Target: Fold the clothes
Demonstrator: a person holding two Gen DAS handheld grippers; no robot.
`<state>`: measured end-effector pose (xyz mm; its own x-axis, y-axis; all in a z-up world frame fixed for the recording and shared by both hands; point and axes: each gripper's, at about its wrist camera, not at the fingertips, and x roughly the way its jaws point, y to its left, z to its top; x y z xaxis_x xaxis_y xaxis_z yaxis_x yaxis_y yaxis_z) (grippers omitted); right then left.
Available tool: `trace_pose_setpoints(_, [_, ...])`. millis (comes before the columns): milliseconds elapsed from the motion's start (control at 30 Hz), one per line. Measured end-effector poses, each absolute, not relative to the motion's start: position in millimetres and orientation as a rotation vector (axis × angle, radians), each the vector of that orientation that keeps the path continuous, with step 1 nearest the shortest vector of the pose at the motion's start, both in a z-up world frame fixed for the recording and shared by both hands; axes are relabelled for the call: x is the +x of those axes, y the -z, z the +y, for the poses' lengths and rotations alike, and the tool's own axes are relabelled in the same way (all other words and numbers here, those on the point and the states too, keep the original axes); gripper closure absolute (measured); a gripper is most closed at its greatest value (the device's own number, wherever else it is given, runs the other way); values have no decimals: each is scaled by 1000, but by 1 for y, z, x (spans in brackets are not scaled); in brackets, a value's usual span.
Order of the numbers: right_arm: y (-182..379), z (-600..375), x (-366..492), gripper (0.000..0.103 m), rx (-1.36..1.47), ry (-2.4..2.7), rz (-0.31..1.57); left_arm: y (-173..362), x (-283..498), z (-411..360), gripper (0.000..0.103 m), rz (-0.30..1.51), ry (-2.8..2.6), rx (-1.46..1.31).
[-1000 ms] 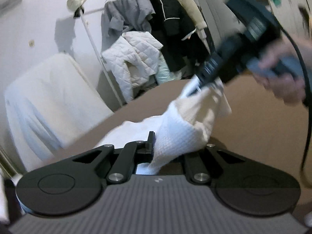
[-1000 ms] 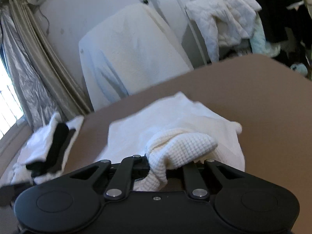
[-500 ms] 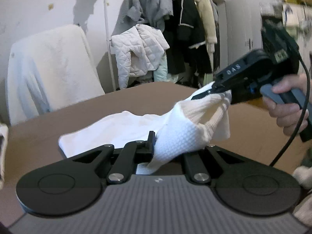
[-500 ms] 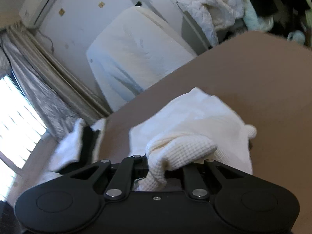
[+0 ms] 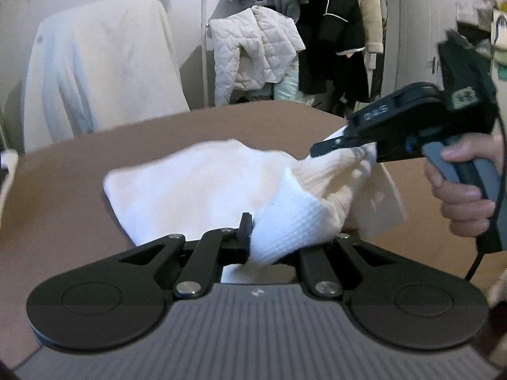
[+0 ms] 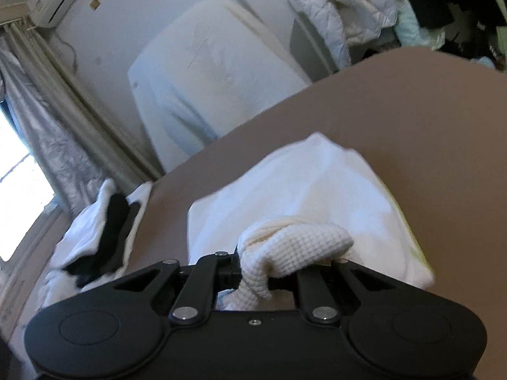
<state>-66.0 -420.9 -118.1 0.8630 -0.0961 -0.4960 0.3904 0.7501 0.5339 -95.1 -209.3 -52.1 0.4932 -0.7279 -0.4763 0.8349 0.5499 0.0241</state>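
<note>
White waffle-knit garment (image 5: 202, 186) stretches lengthwise from both grippers toward the table's (image 5: 63, 190) far edge.

One white garment (image 5: 196, 183) lies on one brown counter (image 5: 63, 171). Two hand-held grippers: the left (image 5: 272, 237) and the right (image 6: 269, 272). One hand (image 5: 462, 196) shows. One heap of white and black clothes (image 6: 95, 237) sits at the counter's edge. One white covered chair (image 5: 95, 72) and one clothes rack (image 5: 204, 47) stand behind.

Left tool (image 5: 272, 237) tips: buried in the white garment (image 5: 196, 190).
Right tool (image 6: 269, 272) tips: wrapped in waffle cloth.
Black-and-white pile (image 6: 95, 240): smeared, can't tell pieces.
Hand (image 5: 465, 190): cut off right.
</note>
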Motion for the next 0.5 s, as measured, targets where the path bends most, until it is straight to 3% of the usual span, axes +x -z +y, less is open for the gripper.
trace_pose_setpoints(167, [86,-447,24,89,544,252,455,-1,-16,-226,94,381,892,222])
trace_pose_setpoints(267, [73,-474,88,74,500,161,512,-7,45,-243,92,402,809,194])
trace_pose_setpoints(300, [74,-485,106,59,511,133,543,7,72,-252,89,453,769,193])
trace_pose_setpoints(333, [81,-494,121,51,534,127,573,22,100,-262,80,500,728,193])
trace_pose_setpoints(367, [89,-504,136,50,556,121,602,41,117,-270,66,506,671,219])
trace_pose_setpoints(400, [96,-513,149,50,577,118,629,69,134,-274,61,567,617,234])
trace_pose_setpoints(500, [113,-524,138,49,590,193,620,134,169,-270,68,694,524,187])
